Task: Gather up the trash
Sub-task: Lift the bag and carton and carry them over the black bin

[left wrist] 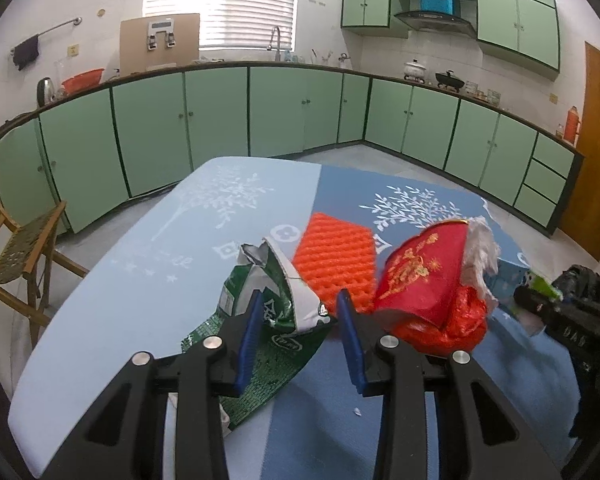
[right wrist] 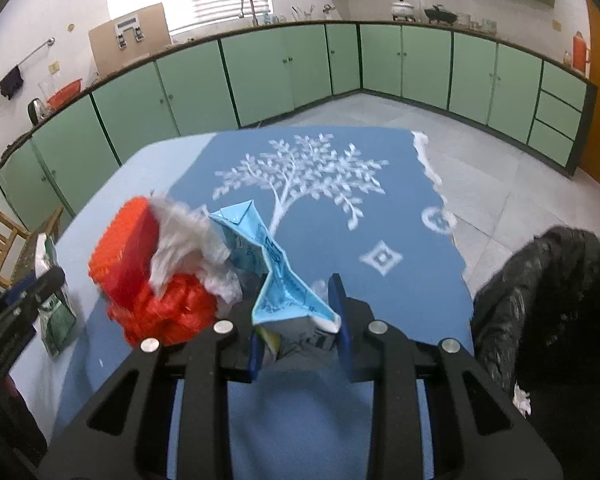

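Right hand-held gripper (right wrist: 298, 330) pinching crumpled blue carton (right wrist: 276, 276) above table (right wrist: 420, 248); left hand-held gripper (left wrist: 298, 322) clamping green wrapper (left wrist: 276, 304). Best kept firmly squeezed, carried toward black bag (right wrist: 548, 300).

The far half of the blue tree-patterned tablecloth (right wrist: 320, 184) lies bare, giving open passage beyond the clutter. Nearer, the orange ribbed foam sheet (left wrist: 334, 258), the red printed paper bag (left wrist: 424, 268) and crumpled white plastic (right wrist: 184, 236) crowd the middle. A black plastic bag (right wrist: 548, 292) bulks beside the table's right edge.
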A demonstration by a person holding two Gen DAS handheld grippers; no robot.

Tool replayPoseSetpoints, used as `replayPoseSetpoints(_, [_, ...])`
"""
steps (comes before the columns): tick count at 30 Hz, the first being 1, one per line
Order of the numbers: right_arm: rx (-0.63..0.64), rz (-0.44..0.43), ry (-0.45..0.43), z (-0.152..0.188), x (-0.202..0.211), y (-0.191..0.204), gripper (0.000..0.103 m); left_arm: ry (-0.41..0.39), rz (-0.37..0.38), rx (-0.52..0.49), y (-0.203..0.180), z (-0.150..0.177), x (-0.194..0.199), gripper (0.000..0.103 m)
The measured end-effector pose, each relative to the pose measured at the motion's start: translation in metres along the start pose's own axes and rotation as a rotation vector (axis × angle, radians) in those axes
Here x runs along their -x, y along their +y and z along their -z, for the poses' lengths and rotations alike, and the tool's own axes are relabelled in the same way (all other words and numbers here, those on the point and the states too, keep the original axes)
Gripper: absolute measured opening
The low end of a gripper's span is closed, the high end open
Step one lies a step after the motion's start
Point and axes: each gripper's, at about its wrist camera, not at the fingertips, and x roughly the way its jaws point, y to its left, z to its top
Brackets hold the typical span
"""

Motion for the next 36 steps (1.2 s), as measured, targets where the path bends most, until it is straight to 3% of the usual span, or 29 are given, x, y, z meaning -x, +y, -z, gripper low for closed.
replayPoseSetpoints(6, [0.008, -0.009, 0.043, 0.005, -0.014, 0.002, 0.031, 0.020, 0.013, -0.021, -0.005, 0.006, -0.007, 0.037])
replayPoseSetpoints(8, [0.013, -0.013, 0.045, 0.003, -0.019, 0.004, 0.042, 0.023, 0.016, -0.022, -0.006, 0.006, -0.009, 0.037])
replayPoseSetpoints(12, [0.020, -0.013, 0.049, -0.004, -0.028, 0.006, 0.044, 0.024, 0.019, -0.025, -0.006, 0.005, -0.012, 0.037])
replayPoseSetpoints(13, [0.024, -0.019, 0.058, -0.005, -0.031, 0.007, 0.041, 0.025, 0.020, -0.025, -0.006, 0.005, -0.013, 0.037])
replayPoseSetpoints(14, [0.027, -0.022, 0.068, -0.006, -0.034, 0.007, 0.025, 0.025, 0.020, -0.027, -0.006, 0.005, -0.013, 0.037])
replayPoseSetpoints(15, [0.024, -0.031, 0.075, -0.007, -0.035, 0.007, 0.019, 0.023, 0.019, -0.029, -0.007, 0.004, -0.012, 0.037])
replayPoseSetpoints(22, [-0.005, -0.024, 0.017, -0.011, -0.014, 0.000, 0.016, 0.002, 0.017, -0.015, -0.006, -0.003, -0.002, 0.036])
replayPoseSetpoints(36, [-0.016, -0.007, -0.123, -0.033, 0.055, -0.007, 0.016, -0.123, 0.068, -0.033, -0.022, -0.031, 0.057, 0.035])
